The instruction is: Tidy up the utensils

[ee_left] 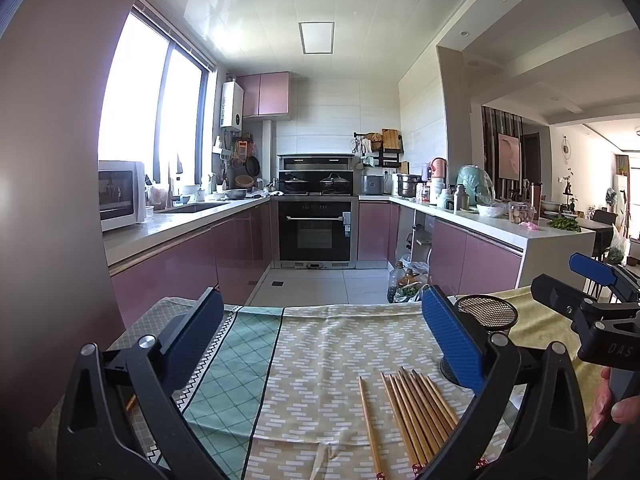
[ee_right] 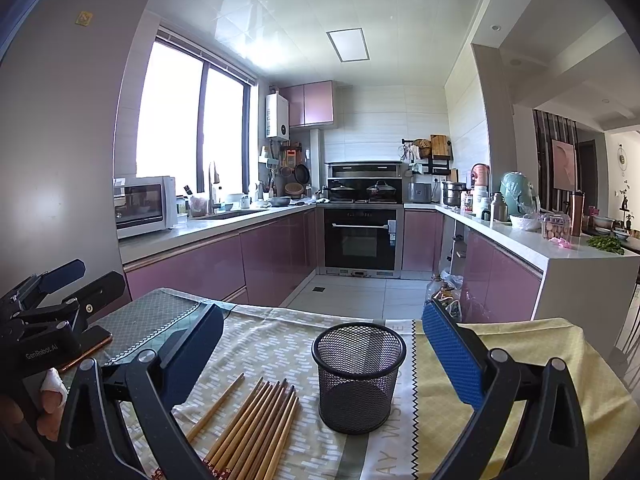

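Note:
Several wooden chopsticks point(ee_left: 416, 412) lie side by side on the patterned tablecloth, one point(ee_left: 370, 424) a little apart to the left. They also show in the right wrist view point(ee_right: 256, 424). A black mesh cup point(ee_right: 359, 376) stands upright and empty just right of them; in the left wrist view the mesh cup point(ee_left: 486, 314) is partly hidden behind my right finger. My left gripper point(ee_left: 320, 340) is open and empty above the cloth, left of the chopsticks. My right gripper point(ee_right: 320, 356) is open and empty, with the cup between its fingers' lines of sight.
The tablecloth point(ee_left: 320, 360) covers a small table with a far edge toward the kitchen floor. A phone point(ee_right: 86, 350) lies at the table's left. Pink cabinets, an oven point(ee_left: 316, 232) and cluttered counters stand beyond. Bottles and bags point(ee_left: 406, 282) sit on the floor.

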Available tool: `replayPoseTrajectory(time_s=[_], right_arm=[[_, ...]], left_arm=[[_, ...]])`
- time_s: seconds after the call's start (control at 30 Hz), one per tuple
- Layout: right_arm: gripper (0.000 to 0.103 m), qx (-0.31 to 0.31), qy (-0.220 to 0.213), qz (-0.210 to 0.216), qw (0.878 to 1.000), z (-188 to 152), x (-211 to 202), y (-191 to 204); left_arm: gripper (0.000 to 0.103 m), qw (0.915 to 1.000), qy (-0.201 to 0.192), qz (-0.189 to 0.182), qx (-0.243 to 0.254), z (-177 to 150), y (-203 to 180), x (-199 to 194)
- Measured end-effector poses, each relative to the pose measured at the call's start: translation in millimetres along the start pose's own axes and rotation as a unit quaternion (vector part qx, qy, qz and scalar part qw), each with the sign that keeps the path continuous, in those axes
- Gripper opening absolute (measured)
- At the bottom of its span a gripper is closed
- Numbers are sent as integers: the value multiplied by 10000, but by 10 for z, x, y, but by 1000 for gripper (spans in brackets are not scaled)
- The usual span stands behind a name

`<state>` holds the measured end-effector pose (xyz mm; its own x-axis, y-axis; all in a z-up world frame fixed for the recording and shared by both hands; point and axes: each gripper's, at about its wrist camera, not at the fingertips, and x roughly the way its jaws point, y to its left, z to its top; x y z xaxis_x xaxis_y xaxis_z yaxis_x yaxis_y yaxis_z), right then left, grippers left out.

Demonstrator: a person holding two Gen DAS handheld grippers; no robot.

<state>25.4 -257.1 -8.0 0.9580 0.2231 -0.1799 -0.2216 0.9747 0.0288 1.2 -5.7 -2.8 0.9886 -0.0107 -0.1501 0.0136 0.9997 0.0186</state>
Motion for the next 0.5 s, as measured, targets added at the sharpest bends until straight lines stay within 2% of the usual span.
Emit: replayPoseTrajectory(time_s=[0.5], right_arm=[[96, 11, -13, 7, 10000, -12, -31, 7]], left_arm=[[98, 10000, 1, -3, -20, 12, 32, -6]])
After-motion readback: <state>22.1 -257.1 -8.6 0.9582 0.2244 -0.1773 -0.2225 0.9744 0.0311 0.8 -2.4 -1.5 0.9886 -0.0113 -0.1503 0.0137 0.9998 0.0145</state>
